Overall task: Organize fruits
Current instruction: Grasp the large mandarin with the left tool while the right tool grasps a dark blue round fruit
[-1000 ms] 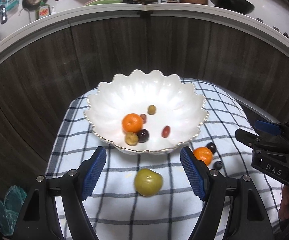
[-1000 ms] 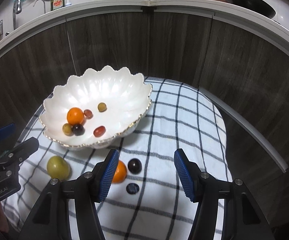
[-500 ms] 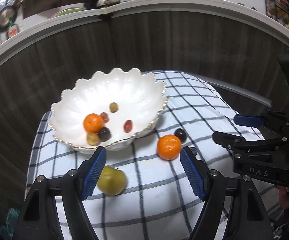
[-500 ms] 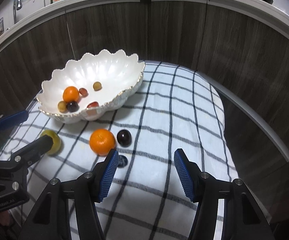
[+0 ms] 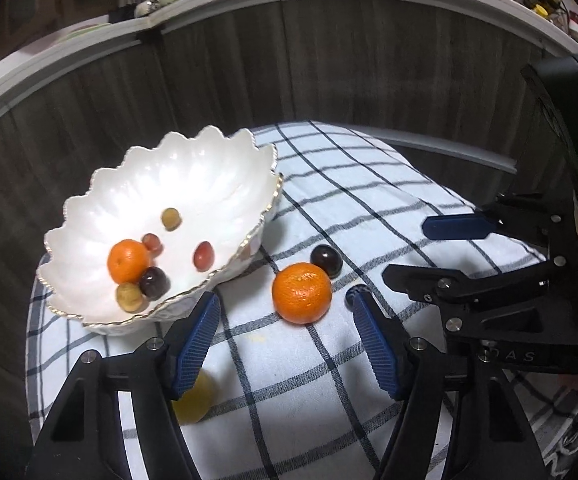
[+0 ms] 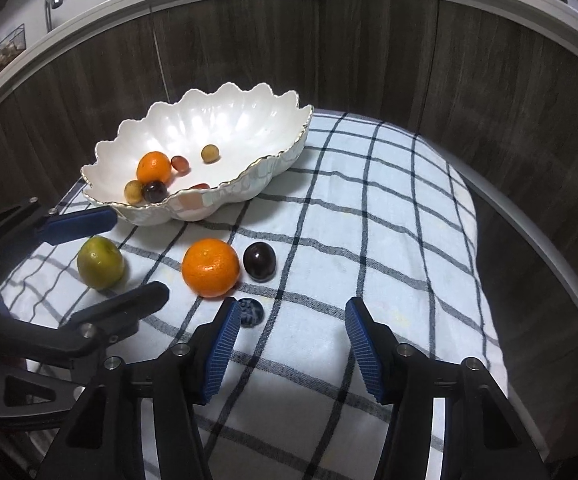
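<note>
A: Since a second ago the left gripper [image 5: 285, 322] has swung off the green fruit [image 5: 193, 398] toward the loose orange [image 5: 302, 293], and its fingers [image 5: 197, 336] have just been closing a little. In the left wrist view they stand apart with nothing clamped; the orange lies on the checked cloth [image 5: 369, 208] ahead of the gap, not yet between the pads.

B: And the green one?

A: Half hidden behind the left finger, at the near left part of the cloth. A dark plum [image 5: 326, 261] sits just beyond the orange, nearly touching it. The scalloped bowl [image 5: 161, 184] stands toward the cloth's far left corner with an orange and several small fruits inside. The right gripper [image 5: 441, 256] reaches in from the right edge.

B: What about the right wrist view?

A: The right gripper [image 6: 292, 334] has come lower, and its fingers have just been closing too, yet they stand apart and empty. A small dark fruit [image 6: 251, 312] lies just beside the left pad. The orange [image 6: 210, 267] and plum [image 6: 259, 261] lie ahead of it, the green fruit [image 6: 100, 263] further left, between the left gripper's [image 6: 105, 256] fingers but unpressed.

B: How would the orange handle?

A: I judge it light and slightly yielding; on soft cloth it should roll little. Take it across its widest middle with modest pressure. The plum looks smooth and slippery.
</note>
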A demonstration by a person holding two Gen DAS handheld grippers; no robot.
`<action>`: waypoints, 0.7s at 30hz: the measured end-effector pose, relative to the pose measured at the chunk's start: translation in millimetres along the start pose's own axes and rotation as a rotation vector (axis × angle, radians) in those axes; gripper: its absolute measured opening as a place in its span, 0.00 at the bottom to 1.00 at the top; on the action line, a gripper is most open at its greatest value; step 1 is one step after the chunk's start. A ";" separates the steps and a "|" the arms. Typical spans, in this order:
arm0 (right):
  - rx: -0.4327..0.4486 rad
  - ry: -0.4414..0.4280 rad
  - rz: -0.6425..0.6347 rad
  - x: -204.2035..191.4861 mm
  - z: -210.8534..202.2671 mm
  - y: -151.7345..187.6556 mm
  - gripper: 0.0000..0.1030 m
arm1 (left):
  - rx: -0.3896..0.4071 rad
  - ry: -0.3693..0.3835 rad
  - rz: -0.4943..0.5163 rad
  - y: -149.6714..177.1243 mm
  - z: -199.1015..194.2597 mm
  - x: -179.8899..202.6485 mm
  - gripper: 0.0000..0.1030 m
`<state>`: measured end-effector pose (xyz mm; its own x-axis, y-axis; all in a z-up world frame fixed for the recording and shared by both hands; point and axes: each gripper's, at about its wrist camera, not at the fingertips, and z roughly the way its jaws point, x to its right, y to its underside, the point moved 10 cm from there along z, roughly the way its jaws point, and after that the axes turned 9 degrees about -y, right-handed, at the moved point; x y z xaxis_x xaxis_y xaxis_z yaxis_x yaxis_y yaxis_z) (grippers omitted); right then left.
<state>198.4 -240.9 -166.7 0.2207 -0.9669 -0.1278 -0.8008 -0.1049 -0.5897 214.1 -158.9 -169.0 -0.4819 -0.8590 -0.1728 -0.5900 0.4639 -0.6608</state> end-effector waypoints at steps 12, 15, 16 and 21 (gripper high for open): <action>-0.038 -0.034 -0.056 -10.0 22.1 8.1 0.46 | 0.005 0.039 0.138 11.6 20.8 8.4 0.57; -0.043 -0.027 -0.080 -13.6 24.5 9.0 0.44 | 0.012 0.052 0.155 11.8 23.6 8.9 0.57; -0.042 -0.025 -0.086 -14.9 25.3 9.1 0.42 | 0.013 0.056 0.161 11.8 24.6 9.2 0.56; -0.048 -0.018 -0.102 -16.5 29.7 9.2 0.41 | 0.019 0.080 0.213 12.8 29.6 14.0 0.56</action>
<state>204.0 -219.0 -193.7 0.3121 -0.9464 -0.0837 -0.7996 -0.2140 -0.5612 219.0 -171.4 -201.5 -0.6447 -0.7217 -0.2521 -0.4571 0.6282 -0.6296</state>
